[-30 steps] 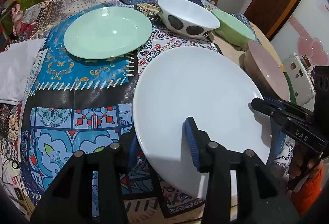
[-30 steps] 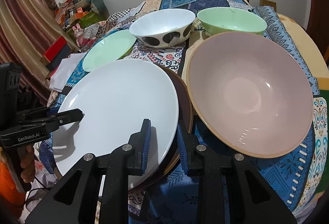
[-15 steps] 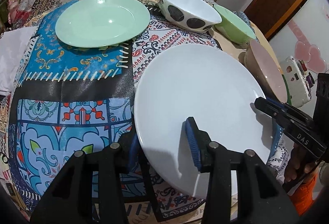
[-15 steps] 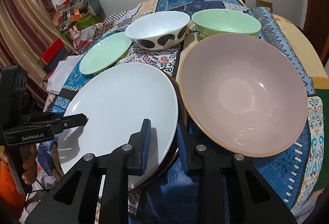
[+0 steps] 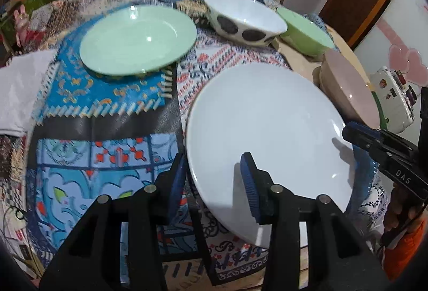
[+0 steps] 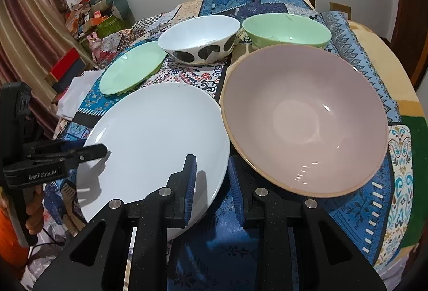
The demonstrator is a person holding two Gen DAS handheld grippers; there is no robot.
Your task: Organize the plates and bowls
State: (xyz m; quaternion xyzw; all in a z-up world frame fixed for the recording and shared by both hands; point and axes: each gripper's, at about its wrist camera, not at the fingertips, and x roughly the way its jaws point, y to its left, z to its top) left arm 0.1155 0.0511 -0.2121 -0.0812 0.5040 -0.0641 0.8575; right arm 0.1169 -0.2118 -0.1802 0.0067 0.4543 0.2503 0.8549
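The left gripper (image 5: 214, 173) straddles the near rim of the large round glossy white plate (image 5: 267, 130), 1 blue pad over the top face and 1 under the edge, clamped on it. The right gripper (image 6: 211, 178) is closed on the same plate's opposite rim, its pads narrowly apart with the rim between them. The plate is plain, shallow and unmarked, and lies near the front edge of the table.

Just right of the plate in the right wrist view sits a wide pale pink bowl with a tan rim (image 6: 305, 120), its edge close against the plate. Farther back stand a white bowl with black spots (image 6: 199, 38) and a light green bowl (image 6: 286, 31), side by side. A flat mint-green plate (image 5: 137, 38) lies apart to the left.

All rest on a blue patchwork tablecloth (image 5: 107, 117). Behind are a white wall, a brown curtain (image 6: 32, 23) and cluttered boxes (image 6: 91, 18).
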